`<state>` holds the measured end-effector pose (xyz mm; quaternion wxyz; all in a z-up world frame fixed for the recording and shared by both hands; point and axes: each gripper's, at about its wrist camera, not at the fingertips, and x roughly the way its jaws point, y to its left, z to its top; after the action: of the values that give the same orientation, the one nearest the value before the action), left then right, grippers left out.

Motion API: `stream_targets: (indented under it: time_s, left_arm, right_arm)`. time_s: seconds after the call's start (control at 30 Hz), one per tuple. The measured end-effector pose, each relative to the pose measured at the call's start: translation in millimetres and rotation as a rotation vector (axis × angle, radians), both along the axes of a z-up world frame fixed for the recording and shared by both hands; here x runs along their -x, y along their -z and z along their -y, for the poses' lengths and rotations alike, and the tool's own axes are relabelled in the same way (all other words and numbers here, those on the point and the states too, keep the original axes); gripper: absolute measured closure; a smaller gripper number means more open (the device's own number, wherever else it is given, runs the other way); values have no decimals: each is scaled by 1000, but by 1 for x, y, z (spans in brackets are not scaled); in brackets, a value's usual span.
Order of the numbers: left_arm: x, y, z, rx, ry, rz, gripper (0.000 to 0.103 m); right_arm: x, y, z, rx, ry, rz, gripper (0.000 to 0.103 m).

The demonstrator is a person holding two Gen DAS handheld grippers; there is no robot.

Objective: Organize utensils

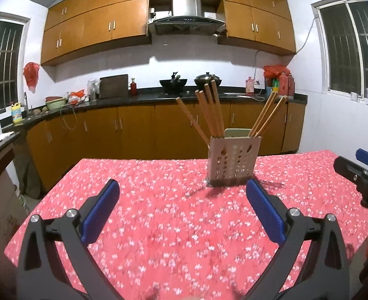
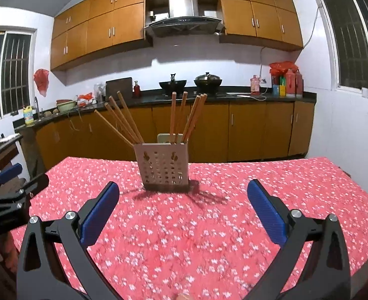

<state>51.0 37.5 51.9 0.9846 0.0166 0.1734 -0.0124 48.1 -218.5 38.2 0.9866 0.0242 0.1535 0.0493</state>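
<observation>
Both grippers are hanging over the floral tablecloth (image 1: 173,225) with nothing in them: left gripper (image 1: 182,195) spread wide, right gripper (image 2: 183,196) spread wide too. The perforated chopstick holder (image 2: 164,165) is standing upright toward the table's far side, ahead of both.

Risk I'm seeing: the holder looks light and top-heavy, so a finger catching those splayed chopsticks (image 2: 126,120) could be tipping it over.

Count: one holder, roughly nine chopsticks (they overlap), two grippers.

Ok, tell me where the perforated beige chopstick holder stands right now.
The perforated beige chopstick holder stands upright on the red floral tablecloth toward the table's far edge, centre-left in the right wrist view and right of centre in the left wrist view, wooden chopsticks fanning from it.
</observation>
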Motion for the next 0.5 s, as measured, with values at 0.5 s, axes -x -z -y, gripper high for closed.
stream_targets:
  time_s: [0.5]
  left_arm:
    - [23, 17, 10, -15, 13, -4, 4]
  right_arm:
    - [21, 28, 0, -4, 18, -34, 2]
